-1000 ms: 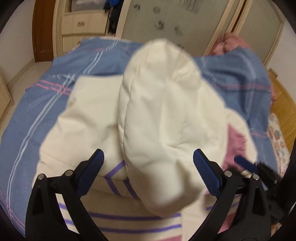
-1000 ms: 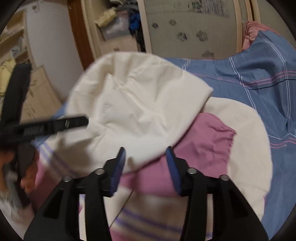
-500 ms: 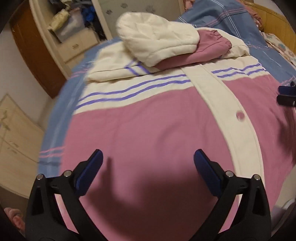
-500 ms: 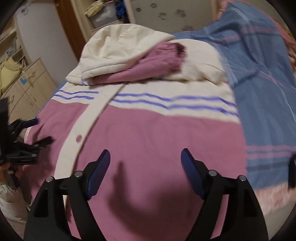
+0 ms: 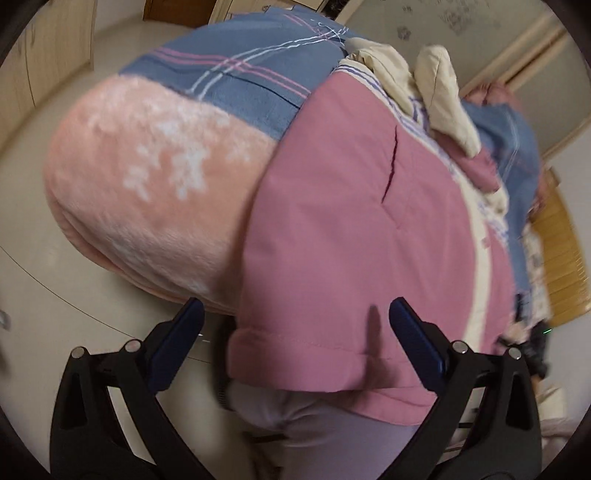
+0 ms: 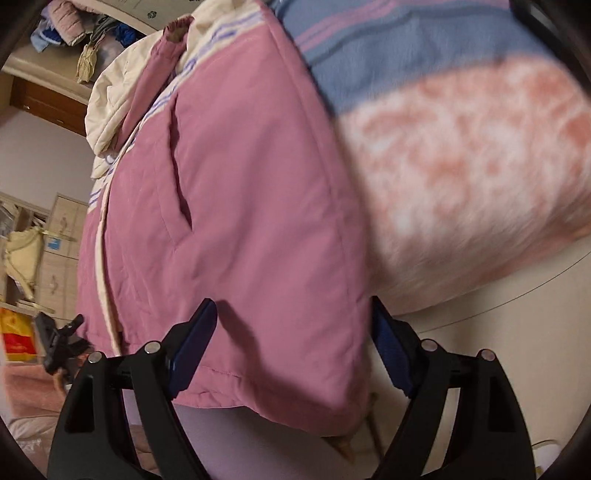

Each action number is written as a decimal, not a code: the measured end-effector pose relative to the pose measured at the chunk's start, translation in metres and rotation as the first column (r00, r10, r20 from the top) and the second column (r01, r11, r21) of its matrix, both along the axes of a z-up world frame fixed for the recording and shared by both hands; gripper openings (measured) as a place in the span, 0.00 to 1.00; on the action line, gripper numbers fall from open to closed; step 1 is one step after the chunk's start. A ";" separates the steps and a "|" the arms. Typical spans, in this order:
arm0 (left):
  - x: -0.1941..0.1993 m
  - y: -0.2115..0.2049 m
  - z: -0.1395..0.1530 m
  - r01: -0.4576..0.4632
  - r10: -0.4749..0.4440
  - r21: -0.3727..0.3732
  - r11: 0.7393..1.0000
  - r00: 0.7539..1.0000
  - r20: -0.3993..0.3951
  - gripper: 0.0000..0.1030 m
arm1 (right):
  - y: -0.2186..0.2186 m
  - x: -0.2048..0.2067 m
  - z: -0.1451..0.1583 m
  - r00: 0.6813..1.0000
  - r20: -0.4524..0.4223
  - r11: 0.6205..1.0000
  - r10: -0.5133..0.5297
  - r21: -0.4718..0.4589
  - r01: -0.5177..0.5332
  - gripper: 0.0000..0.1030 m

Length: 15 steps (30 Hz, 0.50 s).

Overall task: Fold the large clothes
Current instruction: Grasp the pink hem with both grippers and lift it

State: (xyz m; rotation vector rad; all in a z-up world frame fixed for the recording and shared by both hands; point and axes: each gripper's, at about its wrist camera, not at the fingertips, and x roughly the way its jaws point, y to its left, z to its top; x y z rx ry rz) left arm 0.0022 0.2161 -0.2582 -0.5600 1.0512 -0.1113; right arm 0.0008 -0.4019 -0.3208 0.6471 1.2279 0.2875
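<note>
A large pink padded jacket [image 5: 354,229] with cream trim, purple stripes and a cream hood [image 5: 443,96] lies on the bed, its bottom hem hanging over the bed's near edge. It also shows in the right wrist view [image 6: 236,206]. My left gripper [image 5: 295,332] is open, its jaws either side of the hem's left corner. My right gripper [image 6: 291,336] is open, its jaws astride the hem's right corner. The left gripper shows small at the left in the right wrist view [image 6: 59,339].
The bed carries a blue plaid cover [image 5: 240,77] and a fluffy pink blanket [image 5: 147,177] draped over its edge. Pale floor [image 5: 44,295] lies below. Wooden drawers [image 6: 59,236] and a shelf with clothes [image 6: 74,29] stand to the left.
Both grippers have dropped from over the hood and sleeve, back across the jacket front, down to the bottom hem at the bed's edge. The right gripper has opened wider.
</note>
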 end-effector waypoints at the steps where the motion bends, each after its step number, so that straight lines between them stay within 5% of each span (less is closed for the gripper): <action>1: 0.001 0.000 -0.003 -0.001 0.002 -0.067 0.998 1.000 0.003 0.88 | 0.004 -0.001 -0.003 1.000 -0.007 1.000 0.000 0.018 0.000 0.80; 3: 0.002 -0.005 -0.008 0.008 -0.009 -0.165 0.986 1.000 -0.004 0.55 | 0.009 -0.004 -0.001 1.000 0.017 1.000 -0.005 0.013 0.005 0.64; 4: -0.002 -0.008 -0.010 0.011 -0.012 -0.179 0.984 1.000 -0.003 0.41 | 0.011 -0.007 0.002 0.999 0.041 1.000 0.001 0.017 -0.001 0.44; 6: -0.004 -0.010 -0.009 0.017 -0.015 -0.201 0.979 1.000 0.009 0.30 | 0.008 -0.011 0.008 0.999 0.048 0.998 -0.003 0.061 0.000 0.16; 10: -0.006 -0.010 0.012 0.048 -0.026 -0.275 0.960 0.996 0.081 0.17 | 0.001 -0.018 0.025 0.995 0.096 0.980 -0.007 0.199 -0.012 0.10; 15: 0.005 -0.010 0.063 0.157 -0.046 -0.389 0.908 0.959 0.279 0.16 | -0.002 -0.016 0.084 0.953 0.302 0.919 -0.017 0.380 -0.104 0.09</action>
